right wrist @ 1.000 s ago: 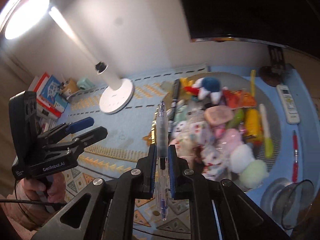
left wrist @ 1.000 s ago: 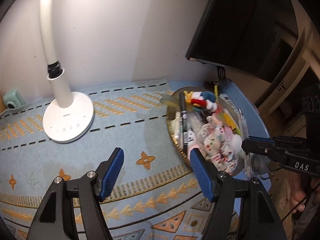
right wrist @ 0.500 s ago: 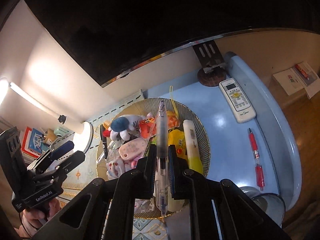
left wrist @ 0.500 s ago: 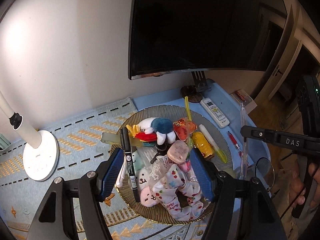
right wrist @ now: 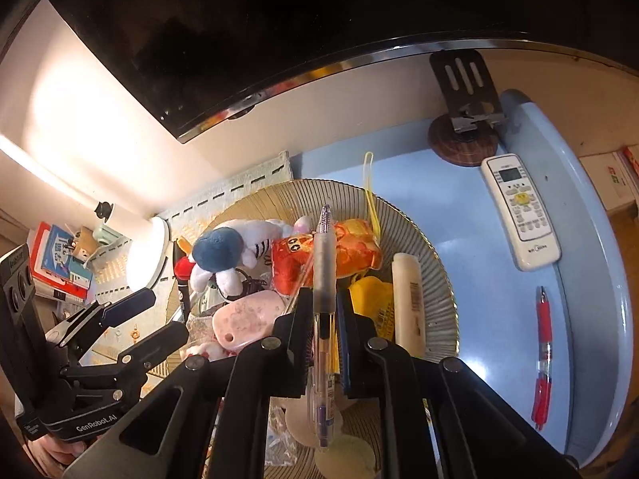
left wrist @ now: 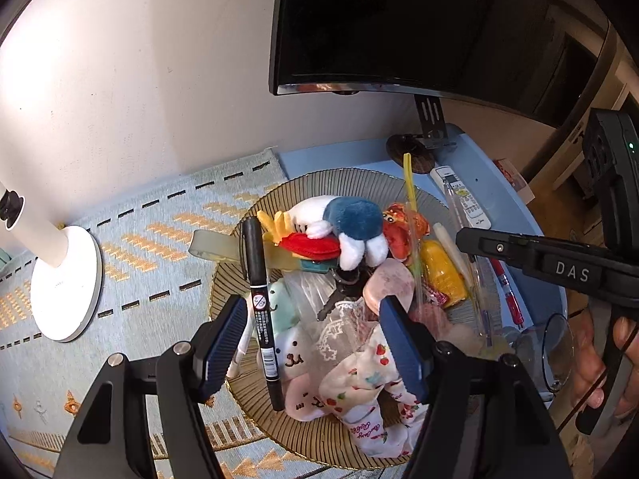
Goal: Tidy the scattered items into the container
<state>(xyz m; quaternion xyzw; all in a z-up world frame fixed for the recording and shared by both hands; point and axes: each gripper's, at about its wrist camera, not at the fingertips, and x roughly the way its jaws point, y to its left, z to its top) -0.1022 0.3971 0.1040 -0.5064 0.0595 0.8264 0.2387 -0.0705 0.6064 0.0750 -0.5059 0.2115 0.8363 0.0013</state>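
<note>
gripping clear pen [right wrist: 324,279], right tongs [right wrist: 324,311] above dish [right wrist: 433,255]; left tongs [left wrist: 311,343] wide, empty; blue table [right wrist: 491,279].

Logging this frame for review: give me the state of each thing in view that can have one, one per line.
Left gripper: jaws open, empty, above the dish.
Right gripper: jaws shut on the clear pen.
Clear pen: held, lengthwise along the jaws, over the dish.
Dish: piled with toys and small items.
Red pen: lying on the blue table, outside the dish.
Remote: flat on the table, outside the dish.
Lamp: on.
Monitor: dark.
</note>
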